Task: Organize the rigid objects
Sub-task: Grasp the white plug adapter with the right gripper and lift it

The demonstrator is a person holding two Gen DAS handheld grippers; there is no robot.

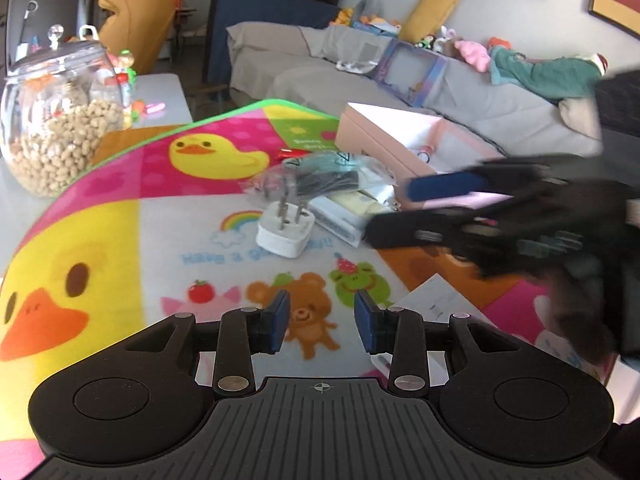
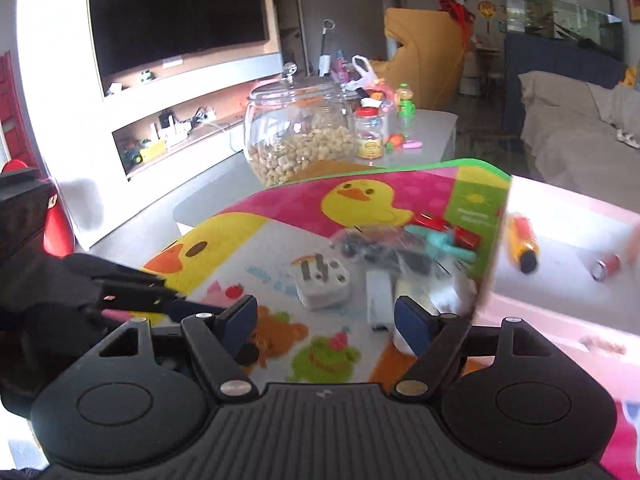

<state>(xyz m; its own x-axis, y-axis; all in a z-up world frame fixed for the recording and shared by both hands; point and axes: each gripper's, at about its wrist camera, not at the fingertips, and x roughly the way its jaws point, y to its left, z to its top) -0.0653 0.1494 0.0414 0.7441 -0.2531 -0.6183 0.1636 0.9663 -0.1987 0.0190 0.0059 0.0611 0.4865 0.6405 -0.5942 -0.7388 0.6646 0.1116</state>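
Note:
A white plug adapter (image 1: pixel 286 232) (image 2: pixel 323 284) lies prongs-up on the cartoon duck mat (image 1: pixel 120 220). Behind it is a clear plastic bag (image 1: pixel 324 176) of dark parts, with a flat white box (image 1: pixel 344 220) (image 2: pixel 378 296) beside it and a red item (image 2: pixel 464 236) further back. An open pink box (image 1: pixel 400 136) (image 2: pixel 560 216) holds an orange marker (image 2: pixel 522 246) and a small red cylinder (image 2: pixel 606 268). My left gripper (image 1: pixel 322 320) stands open over the bear picture with nothing between its pads. My right gripper (image 2: pixel 326 322) is open and empty, just short of the adapter. In the left wrist view it is a blur at the right.
A big glass jar of nuts (image 1: pixel 60 120) (image 2: pixel 300 132) stands at the mat's far left corner, with small bottles and toys (image 2: pixel 370 132) behind it. A white paper (image 1: pixel 436 300) lies on the mat near the left gripper. A grey sofa (image 1: pixel 320 68) runs along the back.

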